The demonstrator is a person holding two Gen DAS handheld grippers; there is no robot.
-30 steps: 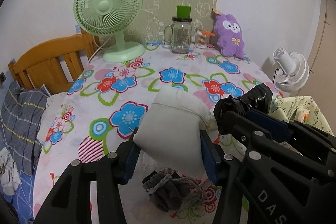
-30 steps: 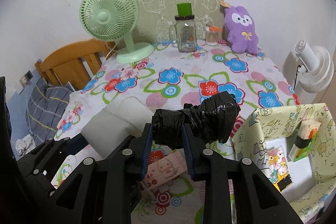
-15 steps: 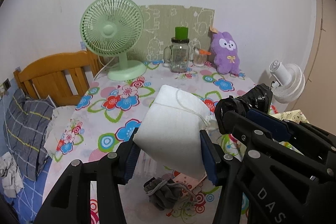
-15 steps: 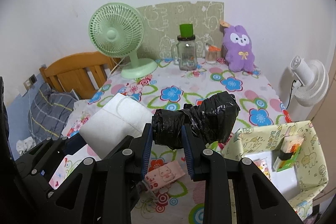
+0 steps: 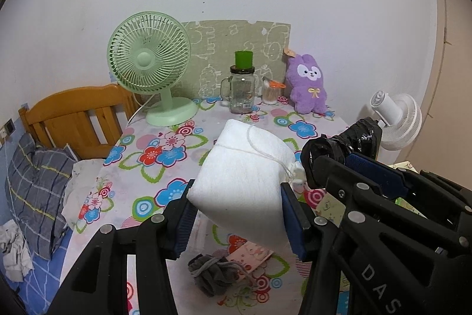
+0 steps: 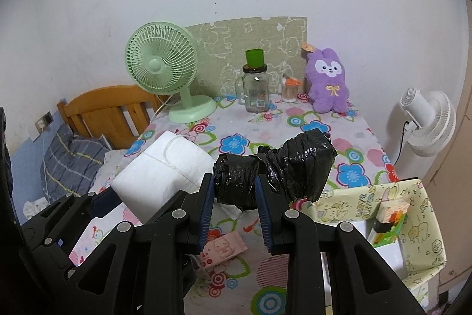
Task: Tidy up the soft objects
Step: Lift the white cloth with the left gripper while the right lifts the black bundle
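Observation:
My left gripper (image 5: 239,214) is shut on a white soft pouch (image 5: 244,182) with a drawstring, held up over the flowered table (image 5: 153,167). My right gripper (image 6: 234,210) is shut on a black plastic-wrapped bundle (image 6: 277,170), also lifted above the table; the bundle (image 5: 345,140) shows at the right of the left wrist view. The white pouch (image 6: 165,170) appears at the left of the right wrist view. A grey yarn-like puff (image 5: 212,275) and a pink packet (image 5: 250,254) lie on the table below the pouch. A purple plush rabbit (image 6: 327,81) sits at the table's far edge.
A green desk fan (image 5: 150,70), a glass jar with a green cup on top (image 5: 242,90) and a small swab jar (image 5: 270,92) stand along the wall. A patterned open box (image 6: 404,223) sits at the near right. A white fan (image 6: 427,120) and a wooden bed frame (image 5: 76,117) flank the table.
Both grippers have risen with their loads: the table looks farther below, and more of the wall shows. Neither grip has changed.

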